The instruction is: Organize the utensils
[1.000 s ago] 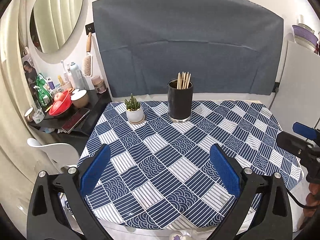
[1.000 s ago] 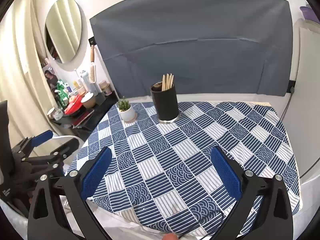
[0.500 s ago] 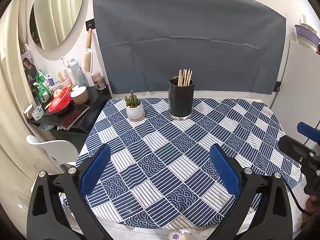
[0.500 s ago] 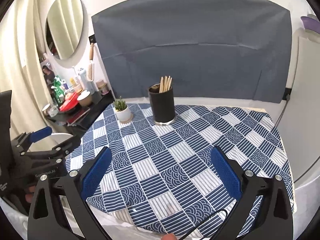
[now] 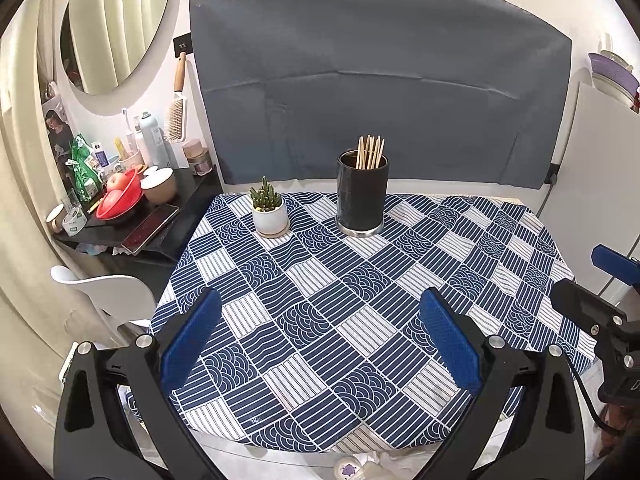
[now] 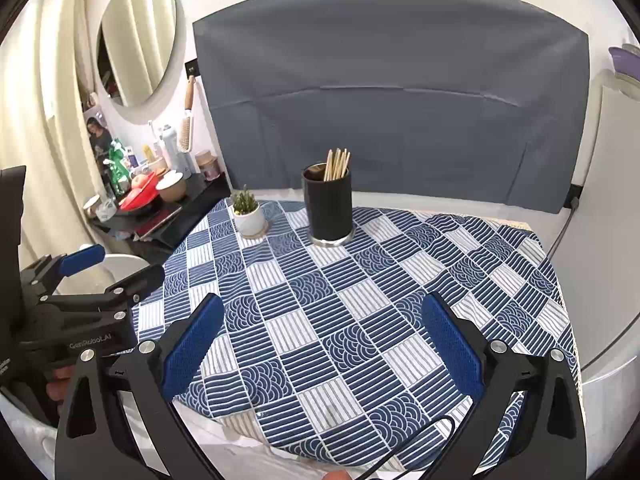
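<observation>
1. Now, in the left wrist view, my left gripper (image 5: 320, 344) gapes wide and empty over the blue patterned tablecloth (image 5: 360, 288). Thin wooden chopsticks (image 5: 370, 152) stand upright, ends pointing up, in the black cylindrical holder (image 5: 362, 196) at the far side.
2. In the right wrist view, my right gripper (image 6: 320, 344) also gapes empty. These sticks (image 6: 337, 164) seem light, stiff and smooth; I would pinch near the upper ends.

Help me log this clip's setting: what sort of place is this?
Probably a bedroom or small flat, not a kitchen. A small table in a blue patterned cloth holds a black cup of chopsticks and a potted plant; beside it a dark shelf carries toiletries and a hairbrush below a round mirror.
</observation>
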A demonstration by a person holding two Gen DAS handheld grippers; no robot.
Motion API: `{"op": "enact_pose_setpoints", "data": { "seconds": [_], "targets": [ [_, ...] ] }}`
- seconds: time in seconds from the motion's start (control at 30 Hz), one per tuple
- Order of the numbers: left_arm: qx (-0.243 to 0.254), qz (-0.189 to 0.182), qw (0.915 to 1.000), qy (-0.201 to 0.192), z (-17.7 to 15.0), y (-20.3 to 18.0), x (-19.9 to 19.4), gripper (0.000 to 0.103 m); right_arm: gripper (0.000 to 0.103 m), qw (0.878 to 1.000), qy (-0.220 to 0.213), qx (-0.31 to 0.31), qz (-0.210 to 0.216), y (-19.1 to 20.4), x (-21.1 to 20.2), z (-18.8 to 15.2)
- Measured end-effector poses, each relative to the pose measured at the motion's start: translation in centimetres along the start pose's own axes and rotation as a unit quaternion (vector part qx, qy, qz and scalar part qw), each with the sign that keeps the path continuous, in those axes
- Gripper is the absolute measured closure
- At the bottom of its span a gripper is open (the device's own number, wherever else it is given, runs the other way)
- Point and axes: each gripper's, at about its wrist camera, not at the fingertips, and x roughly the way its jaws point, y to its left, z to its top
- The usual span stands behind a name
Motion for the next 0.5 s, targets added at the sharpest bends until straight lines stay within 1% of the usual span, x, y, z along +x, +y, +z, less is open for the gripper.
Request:
{"op": "enact_pose_setpoints", "data": {
  "seconds": [0.5],
  "targets": [
    [-0.002,-0.001,1.0,0.002,-0.15,0.09,-0.34,0.006,0.008,1.0,0.004,-0.014,0.007,0.29,0.18,0.02]
  ]
}}
